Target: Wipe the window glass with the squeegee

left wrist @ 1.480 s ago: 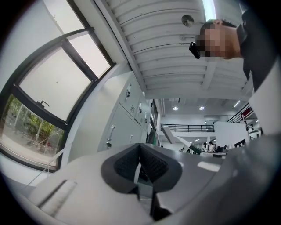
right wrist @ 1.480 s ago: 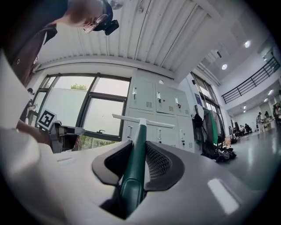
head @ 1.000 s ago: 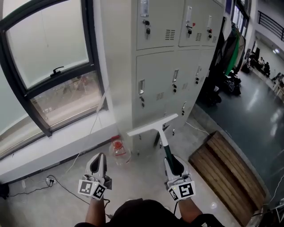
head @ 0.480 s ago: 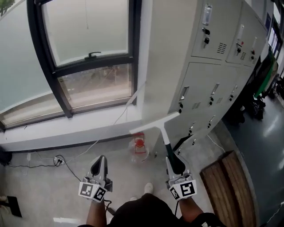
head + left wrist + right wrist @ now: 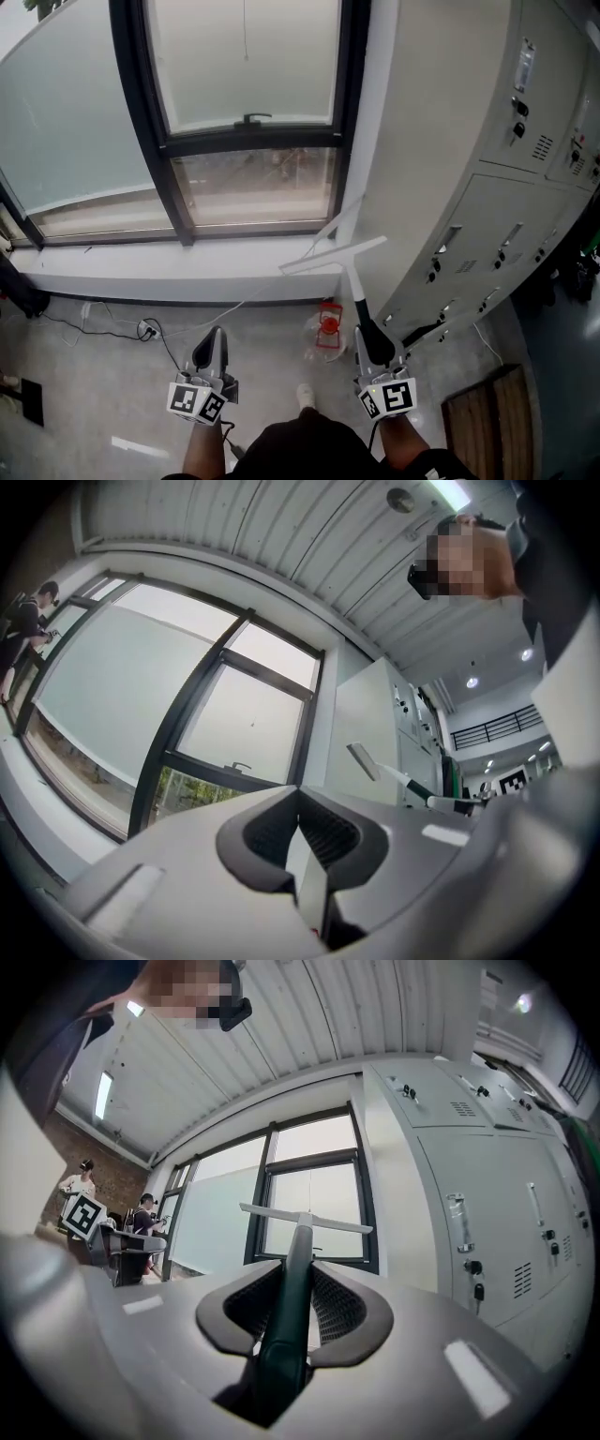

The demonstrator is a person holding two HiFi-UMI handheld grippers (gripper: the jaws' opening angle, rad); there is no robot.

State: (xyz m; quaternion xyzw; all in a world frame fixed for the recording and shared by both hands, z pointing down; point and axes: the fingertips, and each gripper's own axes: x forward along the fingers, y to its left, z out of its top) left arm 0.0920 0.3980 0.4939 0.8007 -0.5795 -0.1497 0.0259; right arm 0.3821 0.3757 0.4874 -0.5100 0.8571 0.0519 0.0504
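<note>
Nearest, the left gripper [image 5: 212,337] has its jaws pressed together on nothing. The right gripper [image 5: 368,339] pinches the dark handle of the squeegee [image 5: 335,255] (white blade crosswise at the far end). Beyond stands the window [image 5: 246,80], with grey lockers [image 5: 487,178] to its right.

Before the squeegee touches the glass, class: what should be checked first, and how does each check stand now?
1. White-bladed, dark-green-handled squeegee clamped in right gripper: ok.
2. Left gripper empty, jaws together: ok.
3. Blade on the black-framed window glass: not ok, apart from it.
4. Black window handle latched: cannot tell.
5. Floor below window free: not ok; red-capped clear bottle stands there.
</note>
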